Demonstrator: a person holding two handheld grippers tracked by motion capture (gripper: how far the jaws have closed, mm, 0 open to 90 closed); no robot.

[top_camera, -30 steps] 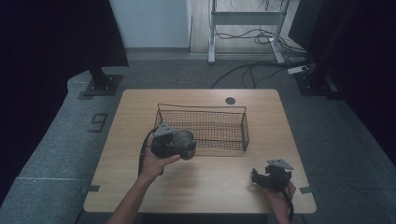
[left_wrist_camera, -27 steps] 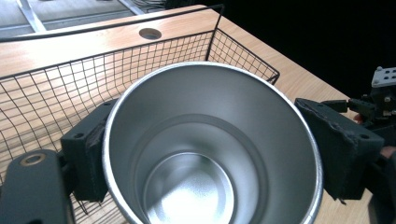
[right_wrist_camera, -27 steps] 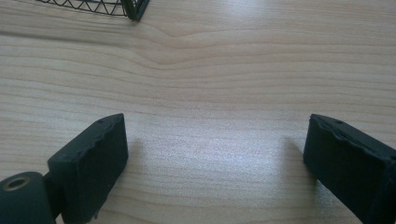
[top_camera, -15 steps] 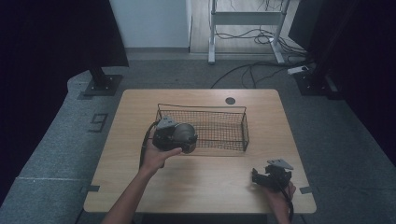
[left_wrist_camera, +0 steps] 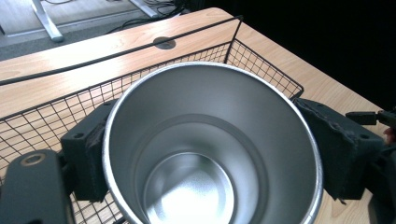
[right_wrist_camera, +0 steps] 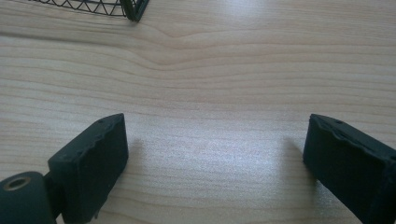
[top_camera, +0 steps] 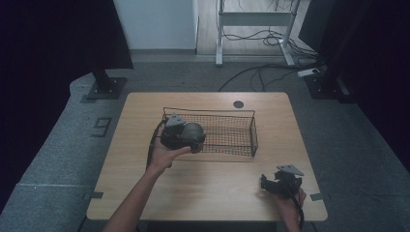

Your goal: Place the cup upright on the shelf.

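L gripper point(top_camera: 186, 137): jaws clamped on steel cup point(left_wrist_camera: 212, 154), one pad each side of rim.
Cup: mouth faced cam, held at L end of wire basket point(top_camera: 232, 131), above its near edge.
R gripper point(right_wrist_camera: 219, 163): jaws wide apart, nothing between, low over table point(top_camera: 217, 188) near R corner.

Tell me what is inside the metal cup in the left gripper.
Nothing: the metal cup is empty, its bare shiny bottom showing. The left gripper clamps it from both sides, above the wire basket. The cup hides the basket floor right under it.
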